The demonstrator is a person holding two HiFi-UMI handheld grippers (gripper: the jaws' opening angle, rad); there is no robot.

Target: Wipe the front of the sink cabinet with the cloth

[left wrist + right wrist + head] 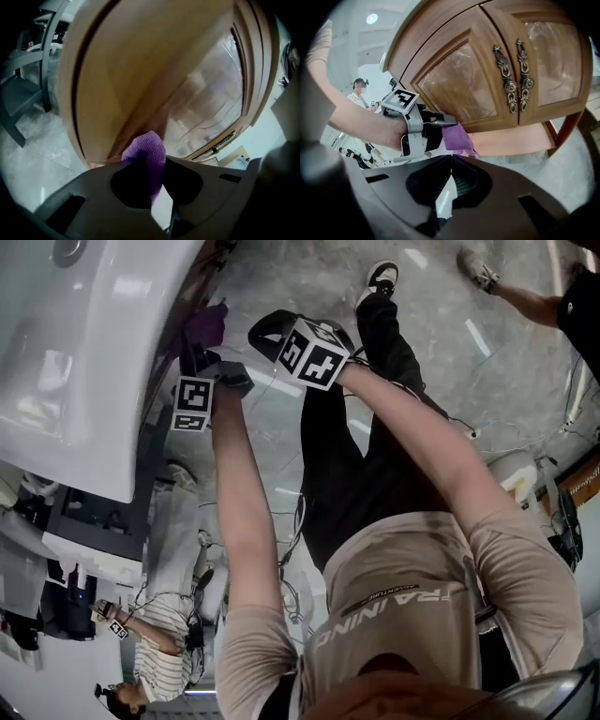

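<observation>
Purple cloth in left tool

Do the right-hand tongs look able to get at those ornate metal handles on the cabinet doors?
Probably yes. The right tongs are shut and empty, and the ornate handles show ahead with nothing in front of them; the left tongs, holding the purple cloth, sit off to the left.

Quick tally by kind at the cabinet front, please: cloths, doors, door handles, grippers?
cloth: 1
cabinet doors: 2
door handles: 2
grippers: 2
Total: 7
</observation>
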